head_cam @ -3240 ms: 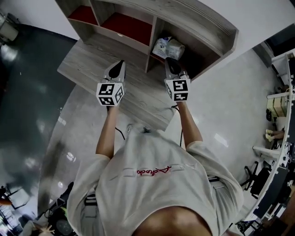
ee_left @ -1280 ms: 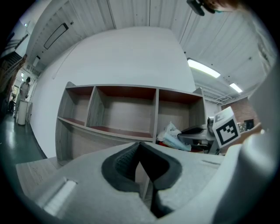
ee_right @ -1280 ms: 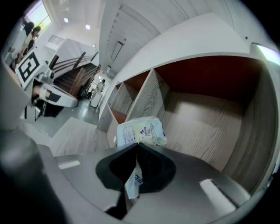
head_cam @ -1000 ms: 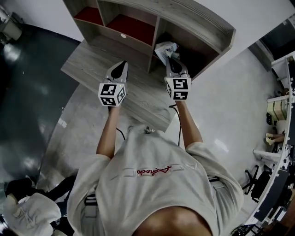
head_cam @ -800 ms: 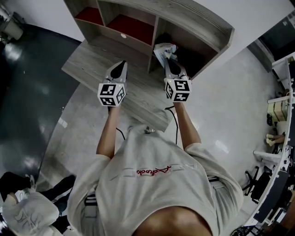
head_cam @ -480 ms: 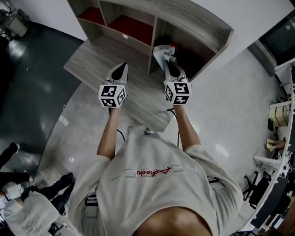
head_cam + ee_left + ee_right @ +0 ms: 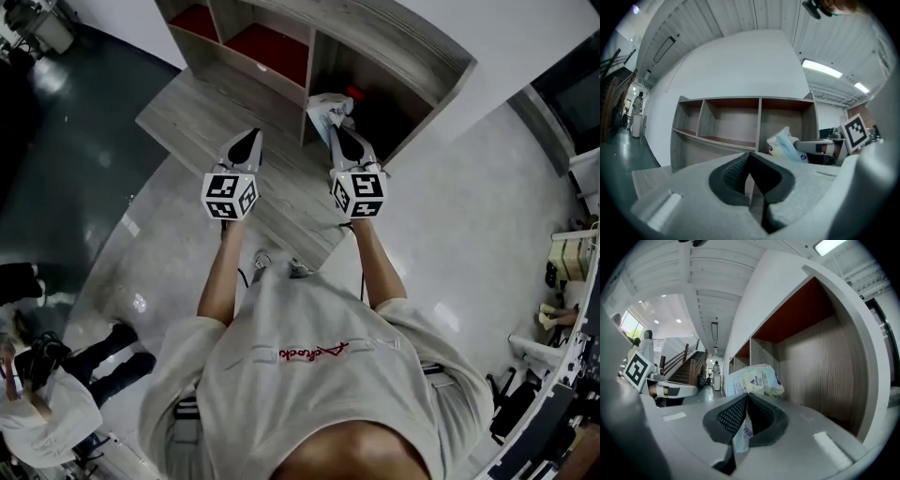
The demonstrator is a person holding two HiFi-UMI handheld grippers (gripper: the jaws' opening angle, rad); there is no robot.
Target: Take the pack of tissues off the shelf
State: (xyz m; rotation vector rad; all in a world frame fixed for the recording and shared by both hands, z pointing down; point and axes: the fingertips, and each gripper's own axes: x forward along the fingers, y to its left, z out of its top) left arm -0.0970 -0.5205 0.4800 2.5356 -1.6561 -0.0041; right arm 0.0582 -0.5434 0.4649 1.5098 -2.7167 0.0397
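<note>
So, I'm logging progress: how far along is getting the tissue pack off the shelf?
Done: the right hand-held gripper is shut on the wrapper edge of the tissue pack. In hand: the pack, held at the mouth of the shelf's right compartment. Left: bringing it fully clear of the shelf. The left hand-held gripper is shut and empty, over the desk.

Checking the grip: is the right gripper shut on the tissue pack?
Shut on it: right gripper pinches the wrapper edge of the tissue pack.
</note>
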